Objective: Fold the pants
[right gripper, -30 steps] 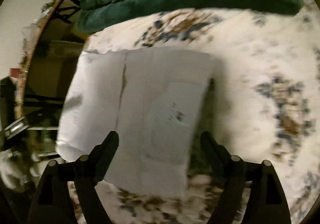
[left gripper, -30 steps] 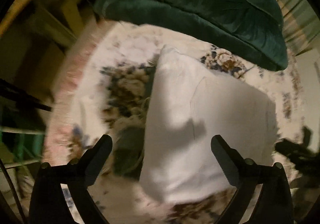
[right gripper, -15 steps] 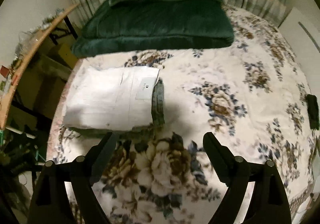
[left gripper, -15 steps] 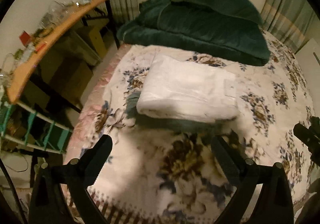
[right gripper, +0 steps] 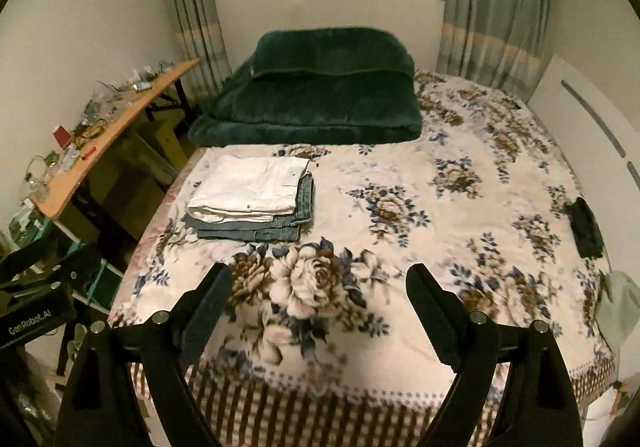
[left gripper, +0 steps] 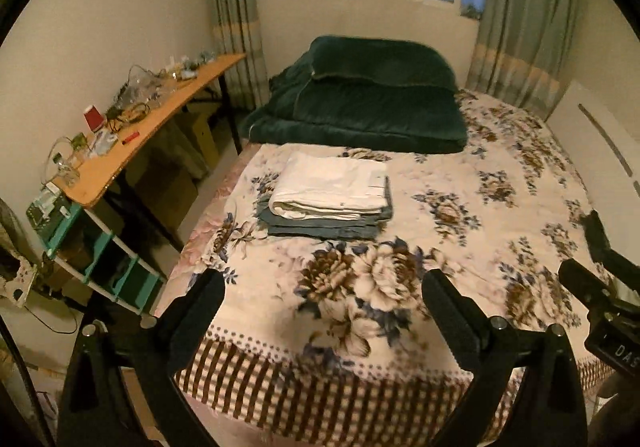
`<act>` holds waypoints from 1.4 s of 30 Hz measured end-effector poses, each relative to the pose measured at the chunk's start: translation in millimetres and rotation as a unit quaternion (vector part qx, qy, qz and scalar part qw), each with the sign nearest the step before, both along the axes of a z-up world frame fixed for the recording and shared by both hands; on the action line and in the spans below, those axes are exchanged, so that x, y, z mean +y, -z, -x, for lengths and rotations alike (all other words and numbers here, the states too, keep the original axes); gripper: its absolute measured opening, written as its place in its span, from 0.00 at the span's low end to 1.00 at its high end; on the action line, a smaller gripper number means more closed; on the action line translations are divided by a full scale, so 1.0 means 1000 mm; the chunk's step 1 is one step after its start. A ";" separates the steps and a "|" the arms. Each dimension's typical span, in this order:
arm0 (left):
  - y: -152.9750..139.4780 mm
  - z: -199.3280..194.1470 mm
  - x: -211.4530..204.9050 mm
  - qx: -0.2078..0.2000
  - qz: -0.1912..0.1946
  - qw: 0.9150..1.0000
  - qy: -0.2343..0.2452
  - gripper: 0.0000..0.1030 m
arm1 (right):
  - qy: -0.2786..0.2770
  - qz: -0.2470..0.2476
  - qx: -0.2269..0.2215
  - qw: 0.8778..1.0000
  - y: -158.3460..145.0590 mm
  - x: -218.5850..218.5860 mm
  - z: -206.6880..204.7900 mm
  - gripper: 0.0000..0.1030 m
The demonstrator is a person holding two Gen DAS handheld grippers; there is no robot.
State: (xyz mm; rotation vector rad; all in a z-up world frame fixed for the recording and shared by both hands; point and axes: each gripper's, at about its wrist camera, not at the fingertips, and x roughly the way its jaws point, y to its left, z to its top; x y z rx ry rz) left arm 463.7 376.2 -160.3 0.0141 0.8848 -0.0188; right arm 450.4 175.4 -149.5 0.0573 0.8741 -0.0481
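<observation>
Both grippers have pulled well back from the folded white cotton pants (left gripper: 332,187), now stacked on folded blue jeans (right gripper: 256,229) on the floral bedspread (right gripper: 460,231); left gripper (left gripper: 320,301) and right gripper (right gripper: 320,293) jaws released, empty, so folding looks finished

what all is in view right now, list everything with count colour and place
white pants: 1, white, folded, on top of the jeans
jeans: folded stack, count unclear, blue denim, on the bed's left side
bed cover: 1, cream with brown and blue flowers, over the whole bed
quilt: 1, dark green, folded, far end of the bed
desk: 1, light wood, cluttered, left of the bed
shelf unit: 1, teal, beside the desk's near end
curtains: 2, grey-green, either side of the window
dark item: 1, black, right edge of the bed
left tongs: open, empty
right tongs: open, empty
</observation>
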 end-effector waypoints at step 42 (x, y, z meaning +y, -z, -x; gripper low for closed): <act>-0.160 0.213 -0.018 -0.094 -0.011 0.994 0.059 0.99 | 0.085 -0.010 -0.093 0.992 -0.236 -0.012 0.320 0.97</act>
